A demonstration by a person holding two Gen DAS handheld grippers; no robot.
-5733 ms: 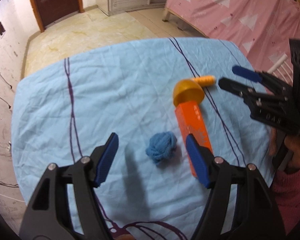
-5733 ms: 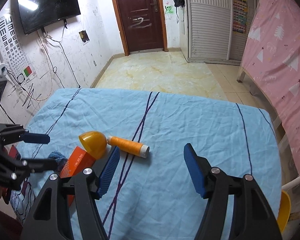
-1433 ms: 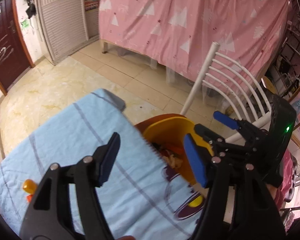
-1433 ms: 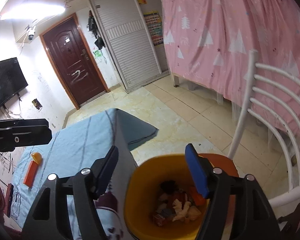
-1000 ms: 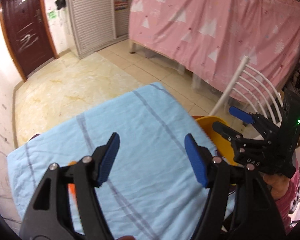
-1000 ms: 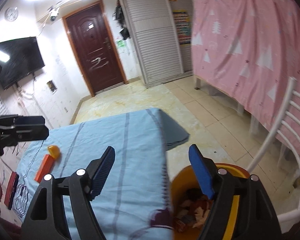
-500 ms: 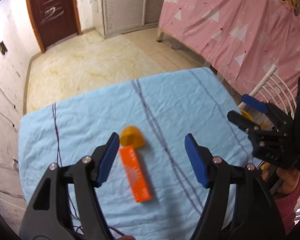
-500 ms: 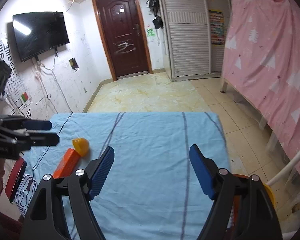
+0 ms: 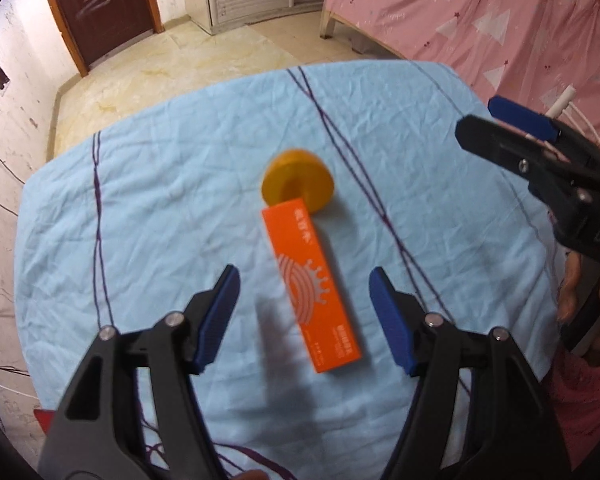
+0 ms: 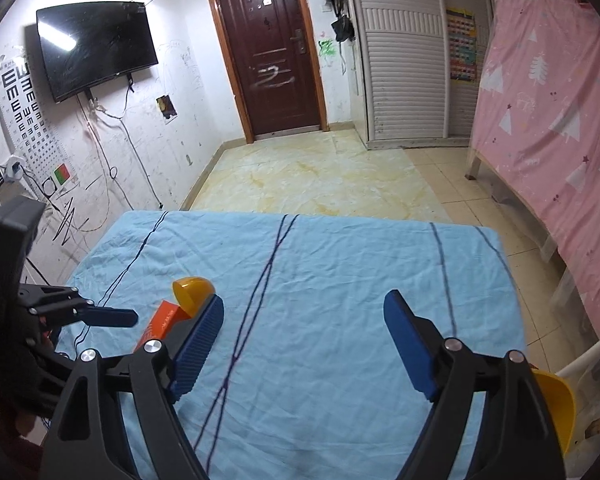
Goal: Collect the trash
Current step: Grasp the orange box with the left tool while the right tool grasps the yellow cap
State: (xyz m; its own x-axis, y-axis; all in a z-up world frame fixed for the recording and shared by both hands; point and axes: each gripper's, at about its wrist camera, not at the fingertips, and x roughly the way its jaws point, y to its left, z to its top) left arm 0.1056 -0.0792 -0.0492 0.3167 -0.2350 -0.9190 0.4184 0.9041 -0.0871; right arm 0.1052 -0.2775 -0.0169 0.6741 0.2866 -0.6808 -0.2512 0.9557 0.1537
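L gripper [image 9: 304,312] hangs over the blue cloth [image 9: 180,184], jaws apart w/ nothing clamped; they've just been closing a bit. The near end of the orange box [image 9: 310,284] lies betw. the two blue pads [image 9: 216,320] as seen from the L cam, but the pads aren't pressing on it. Box lies flat, long axis running away from the cam, far end touching the yellow dome [image 9: 298,188], which sits just beyond it. Purple lines cross the cloth either side.

R gripper [image 10: 304,340] is over the same cloth further right, jaws wide apart & empty; they've just been opening. From the L cam it shows at right, held in a hand [image 9: 596,320] w/ a pink sleeve. From the R cam, box [image 10: 164,322] and dome [image 10: 192,292] sit left of its L pad, w/ the L gripper [image 10: 112,316] beyond them at far left.

Yellow bin [image 10: 556,408] rim shows at lower right, off the table edge, next to a white chair [image 10: 588,352].

Far: tiled floor, brown door [image 10: 276,52], TV [image 10: 96,44], pink curtain [image 10: 548,112].
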